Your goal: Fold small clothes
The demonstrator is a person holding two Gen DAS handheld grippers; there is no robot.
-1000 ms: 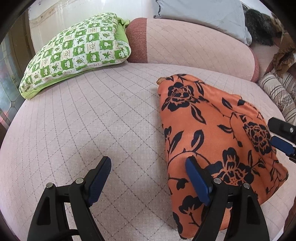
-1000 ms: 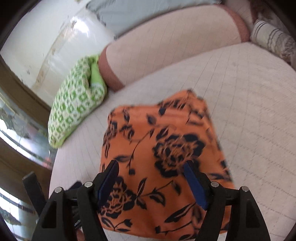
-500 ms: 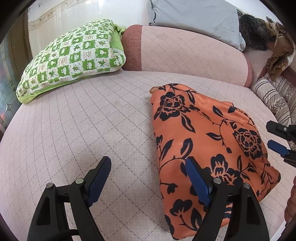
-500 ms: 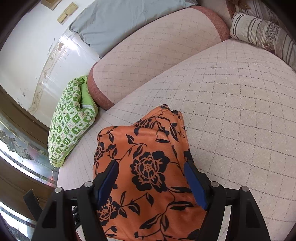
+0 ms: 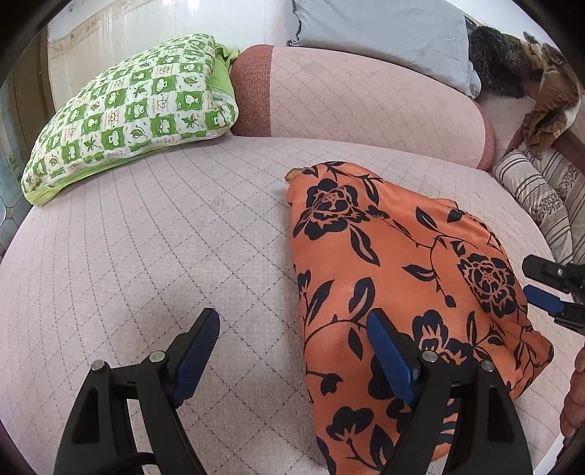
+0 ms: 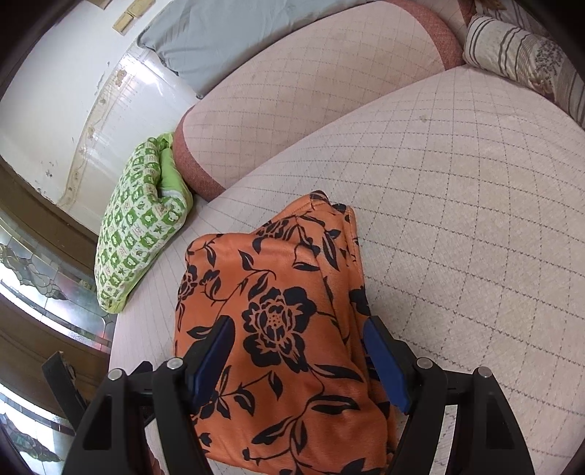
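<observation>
You are holding the left gripper [image 5: 289, 350] with its jaws released and nothing between them. It is hovering over the bare quilted bed [image 5: 146, 234], with its right finger [image 5: 387, 350] standing in front of the left edge of the cloth [image 5: 395, 255]. I think you are keeping it wide like this so that it can take that edge when you need it.

You are pointing the right gripper [image 6: 296, 358] down over the near part of the cloth [image 6: 278, 314]. Its jaws are also spread apart, and the cloth is lying under and between them; whether the pads are touching it, I cannot tell, but they are not pinching it. In the left view this gripper [image 5: 548, 292] is showing at the right border, just beside the cloth's right edge.

The cloth is lying on the bed as a thick, already folded bundle, orange with black flowers. It is running away from you toward the bolster [image 5: 365, 106].

Farther off, the green pillow [image 5: 139, 106] is lying at the left, well apart from the cloth, and a grey pillow [image 5: 384, 33] is leaning behind the bolster.
</observation>
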